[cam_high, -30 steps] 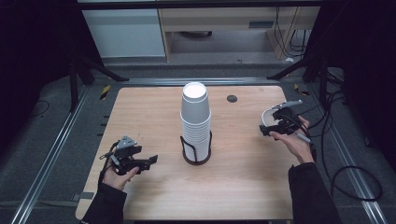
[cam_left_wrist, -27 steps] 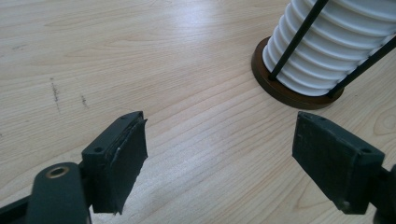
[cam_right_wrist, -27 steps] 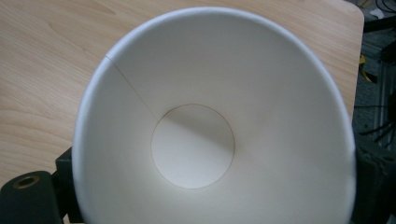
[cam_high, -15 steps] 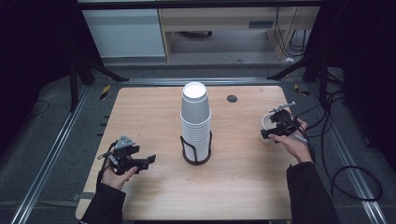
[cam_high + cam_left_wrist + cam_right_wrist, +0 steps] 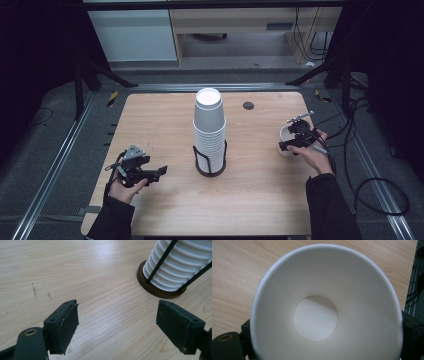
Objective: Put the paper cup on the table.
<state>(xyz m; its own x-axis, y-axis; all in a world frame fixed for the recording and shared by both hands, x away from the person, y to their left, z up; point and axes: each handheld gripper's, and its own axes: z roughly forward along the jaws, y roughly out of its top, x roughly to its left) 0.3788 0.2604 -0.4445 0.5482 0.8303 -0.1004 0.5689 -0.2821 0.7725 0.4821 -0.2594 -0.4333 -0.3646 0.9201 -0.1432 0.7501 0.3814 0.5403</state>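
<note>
Right gripper (image 5: pixel 295 141) holds white paper cup (image 5: pixel 285 136), table's right edge | left gripper (image 5: pixel 150 175) jaws wide, empty, near-left | cup stack (image 5: pixel 210 130) centre

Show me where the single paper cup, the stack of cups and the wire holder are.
single paper cup (image 5: pixel 315 318): right gripper view, on its inside bottom.
stack of cups (image 5: pixel 209 120): high view, on the side wall of the top cup.
wire holder (image 5: pixel 147 286): left gripper view, on its round brown base.
</note>
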